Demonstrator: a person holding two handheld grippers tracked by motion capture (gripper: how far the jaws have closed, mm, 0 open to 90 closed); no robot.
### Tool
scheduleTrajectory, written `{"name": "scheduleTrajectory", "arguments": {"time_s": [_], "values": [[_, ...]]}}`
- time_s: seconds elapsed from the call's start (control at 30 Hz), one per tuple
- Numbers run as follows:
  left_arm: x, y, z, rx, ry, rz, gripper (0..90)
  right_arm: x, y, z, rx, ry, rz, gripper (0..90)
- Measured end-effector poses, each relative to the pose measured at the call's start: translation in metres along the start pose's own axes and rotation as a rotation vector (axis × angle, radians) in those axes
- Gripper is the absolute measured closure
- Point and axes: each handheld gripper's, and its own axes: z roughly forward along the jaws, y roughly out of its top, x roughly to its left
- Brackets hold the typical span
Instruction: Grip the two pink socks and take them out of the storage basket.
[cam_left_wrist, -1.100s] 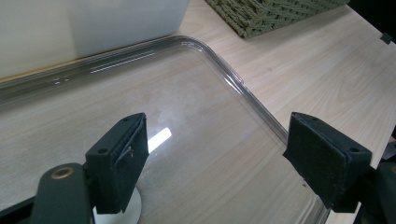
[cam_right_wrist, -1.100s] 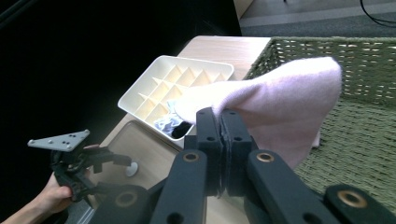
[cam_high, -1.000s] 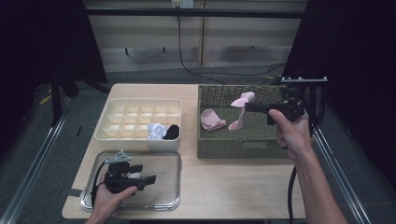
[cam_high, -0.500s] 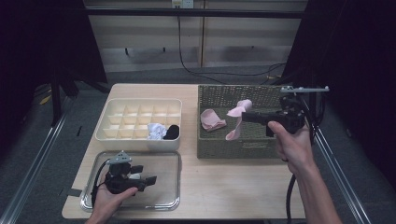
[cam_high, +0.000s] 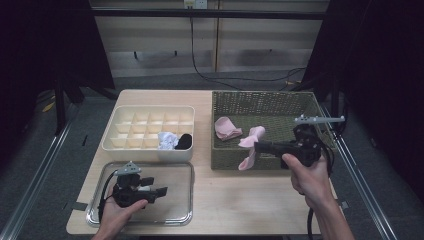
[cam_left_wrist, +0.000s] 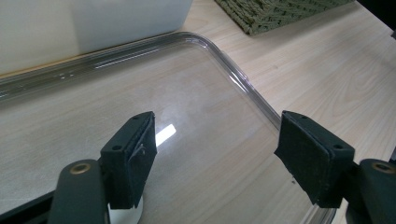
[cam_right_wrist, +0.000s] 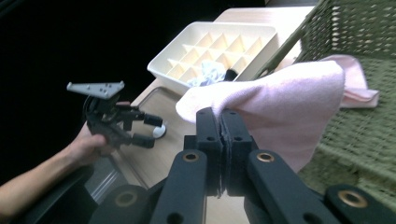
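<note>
While our right gripper clamps its jaws on the soft pink cloth sock, we hold it over the front wall of the green woven rectangular basket. Left of that basket, our left gripper sits over the clear plastic tray, its jaws wide apart, just closing slightly on nothing.
</note>
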Motion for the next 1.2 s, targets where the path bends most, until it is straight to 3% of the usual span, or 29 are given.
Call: {"name": "scheduleTrajectory", "arguments": {"time_s": [0.17, 0.3, 0.37, 0.6, 0.7, 0.87, 1.07, 1.2], "values": [[-0.003, 0.002, 0.000, -0.003, -0.015, 0.011, 28.0, 0.009, -0.014, 0.006, 0.013, 0.012, -0.022, 88.1], [-0.009, 0.007, -0.002, -0.031, -0.044, -0.006, 41.2, 0.013, -0.023, 0.010, 0.018, 0.018, -0.017, 88.1], [-0.012, 0.010, -0.003, -0.041, -0.044, -0.016, 39.8, 0.011, -0.027, 0.011, 0.019, 0.021, -0.015, 88.2], [-0.023, 0.020, 0.003, -0.020, -0.072, 0.033, 37.9, 0.002, -0.042, 0.020, 0.040, 0.029, 0.014, 88.1], [-0.028, 0.026, 0.005, -0.023, -0.079, 0.049, 48.6, 0.002, -0.048, 0.030, 0.065, 0.038, 0.017, 88.1], [-0.036, 0.037, 0.010, -0.023, -0.093, 0.089, 51.3, 0.006, -0.054, 0.048, 0.094, 0.051, 0.004, 88.1], [-0.040, 0.042, 0.017, -0.042, -0.113, 0.076, 45.4, -0.005, -0.069, 0.069, 0.146, 0.039, 0.029, 88.1], [-0.043, 0.034, 0.024, -0.005, -0.114, 0.084, 44.0, -0.019, -0.083, 0.075, 0.167, 0.038, 0.071, 88.1]]}}
